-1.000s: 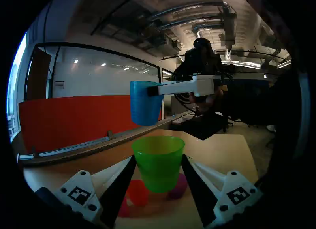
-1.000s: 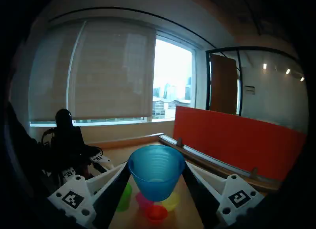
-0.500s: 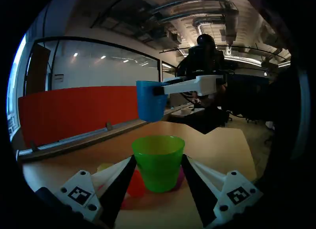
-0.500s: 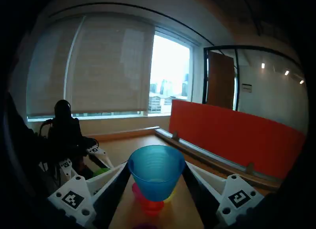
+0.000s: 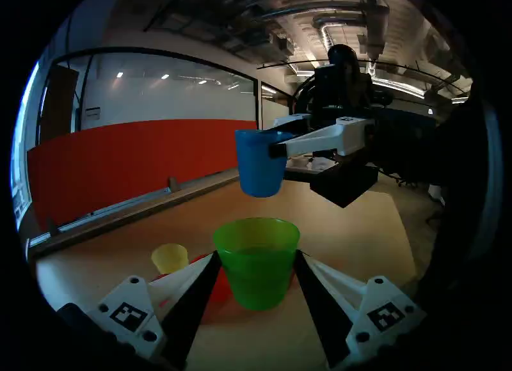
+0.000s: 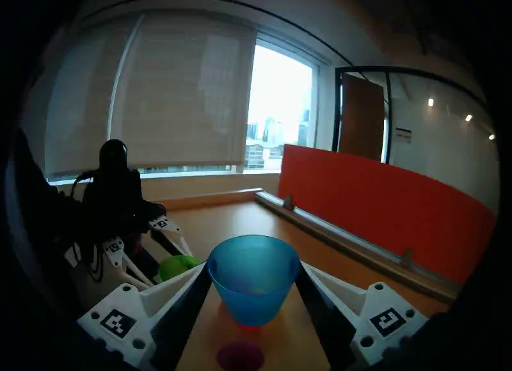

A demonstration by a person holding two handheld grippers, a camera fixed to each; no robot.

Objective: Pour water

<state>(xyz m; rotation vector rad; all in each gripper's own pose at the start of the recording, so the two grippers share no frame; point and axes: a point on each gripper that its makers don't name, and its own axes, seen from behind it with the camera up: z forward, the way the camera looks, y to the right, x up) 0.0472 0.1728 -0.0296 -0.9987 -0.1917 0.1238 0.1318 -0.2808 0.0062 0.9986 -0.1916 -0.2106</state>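
Observation:
My left gripper [image 5: 256,259] is shut on a green cup [image 5: 256,278], held upright low over the wooden table [image 5: 371,236]. Beyond and above it hangs a blue cup [image 5: 258,169], upright, gripped by my right gripper [image 5: 272,138] reaching in from the right. In the right gripper view, that gripper [image 6: 254,268] is shut on the blue cup [image 6: 253,297]. The green cup [image 6: 176,266] shows to the lower left there, held by the left gripper [image 6: 168,270]. I cannot tell how much liquid either cup holds.
A small yellow cup [image 5: 170,257] and a red cup [image 5: 221,288] stand on the table by my left finger. A purple cup [image 6: 240,356] stands below the blue cup. An orange partition [image 5: 128,160] runs along the table's far edge. A window with a blind [image 6: 179,102] is behind.
Both grippers have come down nearer the table. In the left gripper view the blue cup has drifted right and lower, nearer the green cup. Both cups stay gripped and upright.

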